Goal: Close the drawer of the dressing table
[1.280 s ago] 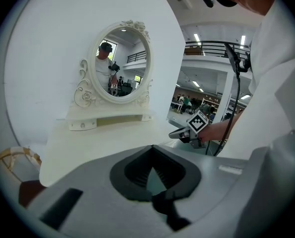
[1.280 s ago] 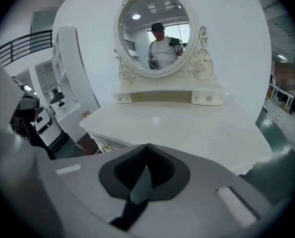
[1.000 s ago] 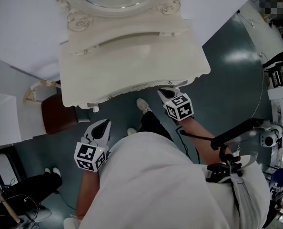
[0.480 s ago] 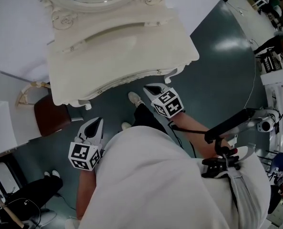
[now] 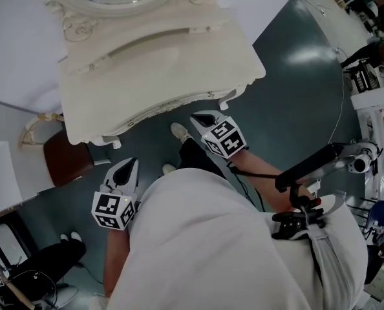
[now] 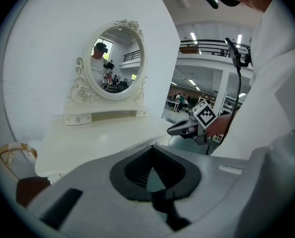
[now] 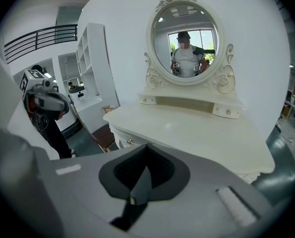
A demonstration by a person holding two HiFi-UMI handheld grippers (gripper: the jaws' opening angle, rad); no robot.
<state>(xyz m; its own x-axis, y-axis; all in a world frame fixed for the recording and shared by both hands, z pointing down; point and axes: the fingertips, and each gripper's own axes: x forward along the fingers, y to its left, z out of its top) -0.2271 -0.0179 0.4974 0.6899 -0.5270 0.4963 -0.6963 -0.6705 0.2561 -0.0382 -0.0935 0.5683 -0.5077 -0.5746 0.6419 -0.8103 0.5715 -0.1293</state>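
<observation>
The cream dressing table [image 5: 153, 70] with its oval mirror [image 7: 186, 43] fills the top of the head view. In the right gripper view its drawer front, with a small knob [image 7: 129, 142], looks flush under the tabletop. My right gripper [image 5: 202, 117] hangs shut and empty just in front of the table's front edge, a small gap apart from it. My left gripper [image 5: 128, 163] is lower left, below the table's left corner, also shut with nothing in it. Each gripper shows in the other's view: the right gripper [image 6: 182, 129] and the left gripper [image 7: 53, 100].
A brown stool seat [image 5: 66, 157] stands left of the table by a white wall. My shoes [image 5: 179, 132] are on the dark floor under the table's edge. Another person's dark legs [image 5: 37, 257] are at the lower left. A camera rig [image 5: 347, 160] and shelving stand at the right.
My right gripper has drawn back from the table's front edge, where it was touching, toward my body. The left gripper has stayed in place. Both stay shut.
</observation>
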